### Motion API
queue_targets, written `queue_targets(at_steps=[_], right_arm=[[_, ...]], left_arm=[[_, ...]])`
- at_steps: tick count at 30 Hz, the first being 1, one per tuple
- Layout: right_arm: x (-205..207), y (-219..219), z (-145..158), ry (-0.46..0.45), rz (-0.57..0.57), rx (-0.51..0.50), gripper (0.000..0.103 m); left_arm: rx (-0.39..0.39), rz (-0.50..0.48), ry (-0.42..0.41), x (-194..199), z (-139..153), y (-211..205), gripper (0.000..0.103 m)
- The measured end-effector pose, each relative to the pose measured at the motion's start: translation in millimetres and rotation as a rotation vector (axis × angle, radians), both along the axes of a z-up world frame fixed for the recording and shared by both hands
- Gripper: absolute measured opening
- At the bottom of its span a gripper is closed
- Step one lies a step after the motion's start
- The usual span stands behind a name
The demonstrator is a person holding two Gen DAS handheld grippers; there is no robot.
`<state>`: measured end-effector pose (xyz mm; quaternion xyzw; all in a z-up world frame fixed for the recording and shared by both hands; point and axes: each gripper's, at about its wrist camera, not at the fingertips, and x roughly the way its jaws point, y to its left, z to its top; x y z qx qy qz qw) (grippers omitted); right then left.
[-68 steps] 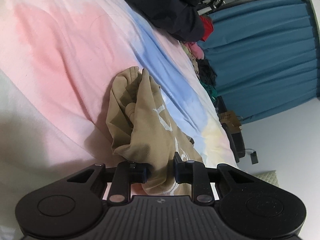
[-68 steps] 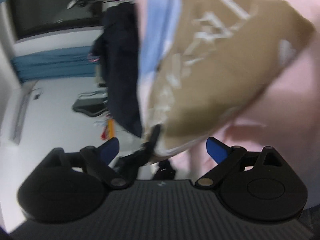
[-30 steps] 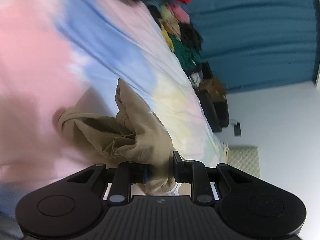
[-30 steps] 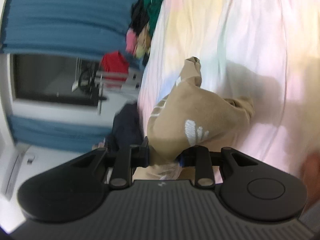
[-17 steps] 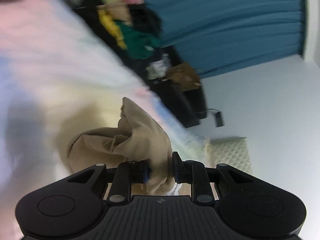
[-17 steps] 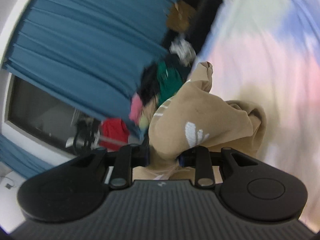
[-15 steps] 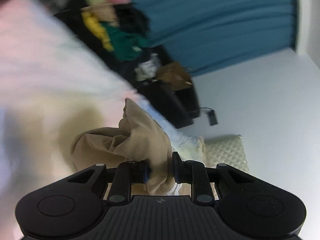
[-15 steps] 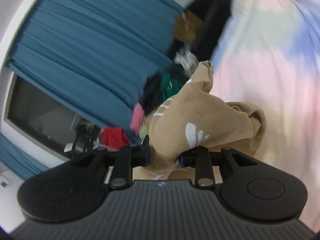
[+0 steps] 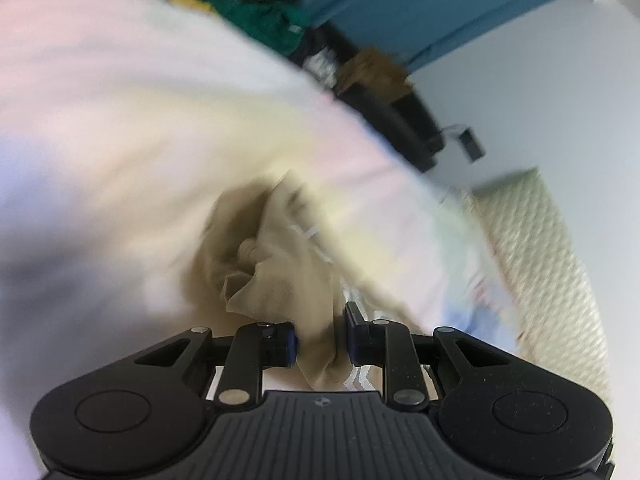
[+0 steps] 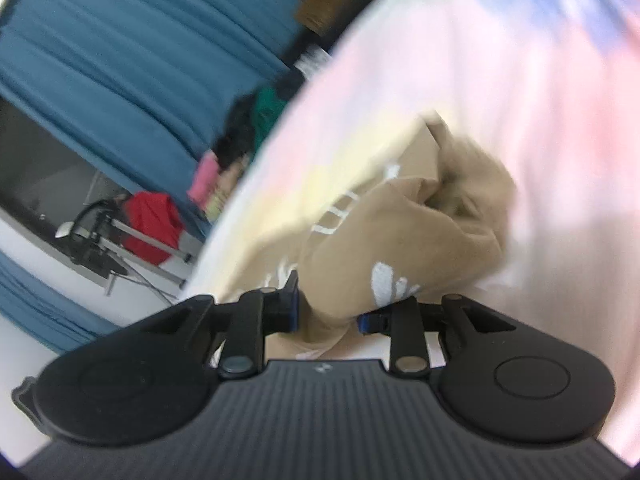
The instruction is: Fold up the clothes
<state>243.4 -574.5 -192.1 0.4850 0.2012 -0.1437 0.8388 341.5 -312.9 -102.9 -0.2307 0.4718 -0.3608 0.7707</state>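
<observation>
A tan garment with white print point(image 9: 280, 272) hangs bunched over the pastel bedsheet point(image 9: 120, 120). My left gripper point(image 9: 320, 336) is shut on a fold of it. In the right wrist view the same tan garment point(image 10: 400, 232) shows its white lettering, and my right gripper point(image 10: 328, 312) is shut on another edge of it. Both views are blurred by motion. The rest of the garment droops toward the sheet point(image 10: 480, 80).
A pile of coloured clothes point(image 9: 248, 12) lies along the bed's far edge by the blue curtain point(image 9: 420, 4). A quilted cream headboard point(image 9: 540, 248) stands at right. A red garment on a rack point(image 10: 152, 224) stands by the window.
Both grippers have swung with the tan garment across the bed toward the curtain and headboard end, then tipped back down toward the sheet. The grips have held throughout the last second.
</observation>
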Motion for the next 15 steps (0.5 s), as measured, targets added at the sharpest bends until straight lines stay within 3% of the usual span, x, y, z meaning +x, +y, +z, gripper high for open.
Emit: queue_targets(at_steps=[5, 7, 10, 13, 15], right_arm=[[-22.9, 23.5, -34.1, 0.052, -0.016, 0.076, 0.03], [-32.1, 33.0, -47.8, 0.073, -0.023, 0.107, 0.033], [-36.9, 34.0, -29.8, 0.17, -0.05, 0.163, 0.036], [-45.2, 43.5, -4.7, 0.278, -0.05, 0.112, 0.036], [-55.5, 53.2, 18.1, 0.295, -0.039, 0.027, 0.036]], left_arm=[[0.074, -0.023, -0.035, -5.5, -30.0, 5.3, 0.036], [0.115, -0.032, -0.065, -3.6, -23.3, 4.3, 0.044], [0.223, -0.061, -0.131, -14.6, 0.5, 0.3, 0.054], [0.292, -0.073, -0.198, -33.7, 36.6, 7.0, 0.067], [0.314, -0.071, -0.274, -49.8, 68.6, 10.2, 0.082]])
